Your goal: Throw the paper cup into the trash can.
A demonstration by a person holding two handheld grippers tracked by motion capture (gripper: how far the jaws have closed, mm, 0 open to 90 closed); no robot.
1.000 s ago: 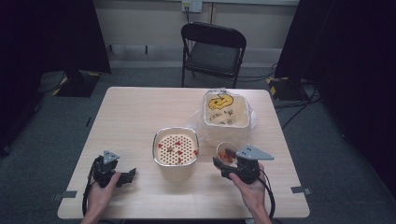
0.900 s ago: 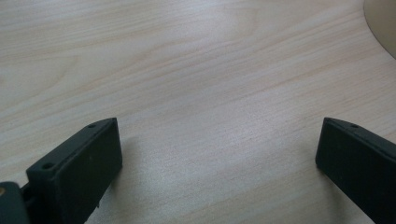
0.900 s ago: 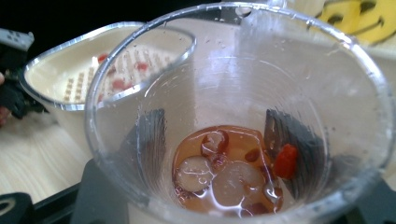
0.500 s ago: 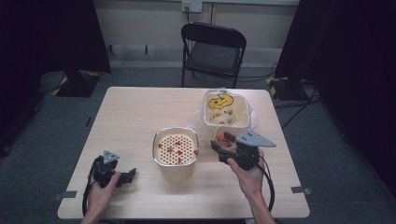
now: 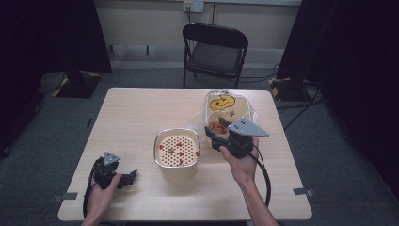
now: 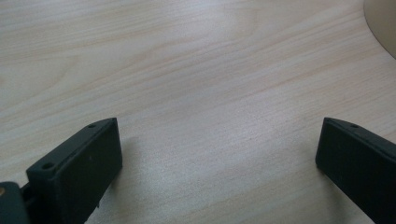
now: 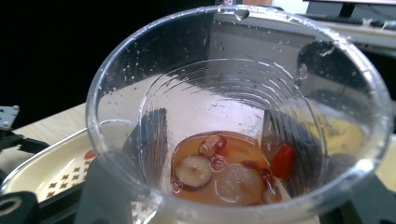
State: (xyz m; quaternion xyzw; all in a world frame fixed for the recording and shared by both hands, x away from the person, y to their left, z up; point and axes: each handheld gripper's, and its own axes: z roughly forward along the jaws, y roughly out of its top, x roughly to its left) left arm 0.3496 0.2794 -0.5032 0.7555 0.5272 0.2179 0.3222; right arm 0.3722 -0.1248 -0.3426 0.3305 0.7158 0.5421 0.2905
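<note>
A person sits at a light wooden table point(image 5: 141, 113) with a two-jaw gripper in each hand. The right gripper point(image 5: 220, 138) has its jaws pinched against the outside walls of a clear plastic cup point(image 7: 238, 116); in the right gripper view the dark jaws show through both sides of the cup. The cup is tipped so that its open mouth faces the gripper's camera, and at its bottom sits a little amber liquid with sliced red and pale fruit pieces point(image 7: 229, 168). Seen from the high view, the cup is held just to the right of a square cream bowl fitted with a perforated strainer insert point(image 5: 177, 149), where a few red bits already lie. The strainer bowl lies to the left of the cup, just beside it, so the right hand is by far the nearer one for any pour, which would likely call for tilting the cup's rim leftward over the strainer. Behind the right gripper stands a clear-wrapped container with a yellow smiling face point(image 5: 225, 104). The left gripper point(image 5: 123, 177) rests on the table near the front left edge, well apart from the bowl, its jaws spread wide and holding nothing. A black folding chair point(image 5: 214, 49) stands beyond the table.
</note>
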